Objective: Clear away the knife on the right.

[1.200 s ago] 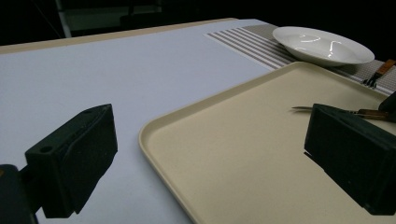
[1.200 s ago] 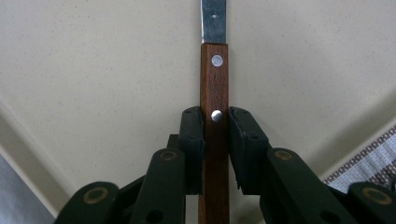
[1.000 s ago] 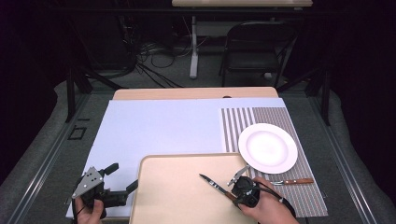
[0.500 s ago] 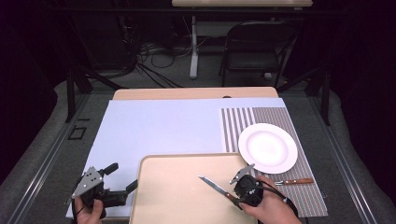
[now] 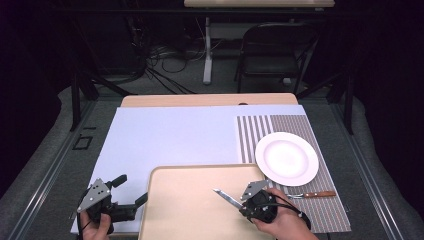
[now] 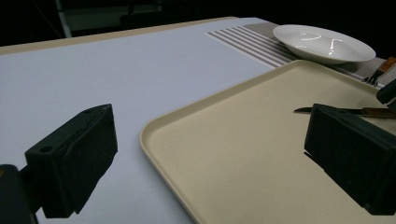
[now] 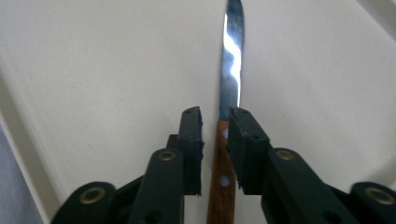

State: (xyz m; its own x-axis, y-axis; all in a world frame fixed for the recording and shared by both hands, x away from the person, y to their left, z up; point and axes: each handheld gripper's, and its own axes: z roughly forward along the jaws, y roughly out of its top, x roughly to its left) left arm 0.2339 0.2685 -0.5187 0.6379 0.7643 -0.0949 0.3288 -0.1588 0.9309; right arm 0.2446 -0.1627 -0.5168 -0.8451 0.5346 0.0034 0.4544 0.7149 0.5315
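Observation:
A knife point(image 5: 225, 196) with a wooden handle point(image 7: 222, 179) and a steel blade point(image 7: 232, 65) lies flat on the beige tray point(image 5: 190, 205). My right gripper point(image 5: 242, 201) points along it with the handle between its jaws. The jaws have just been closing. A thin strip of tray still shows between the left jaw and the handle, so the right gripper point(image 7: 215, 114) is open. My left gripper point(image 5: 131, 189) rests at the tray's left edge, wide open with nothing between its jaws point(image 6: 210, 154).
A white plate point(image 5: 286, 158) sits on a striped placemat point(image 5: 260, 130) at the right, with a wooden-handled fork point(image 5: 312, 194) in front of it. The tray lies on a pale sheet point(image 5: 165, 135) that covers the table. A chair point(image 5: 275, 50) stands beyond the far edge.
My right hand has shifted slightly at the knife's handle. The knife and my left gripper stay where they were.

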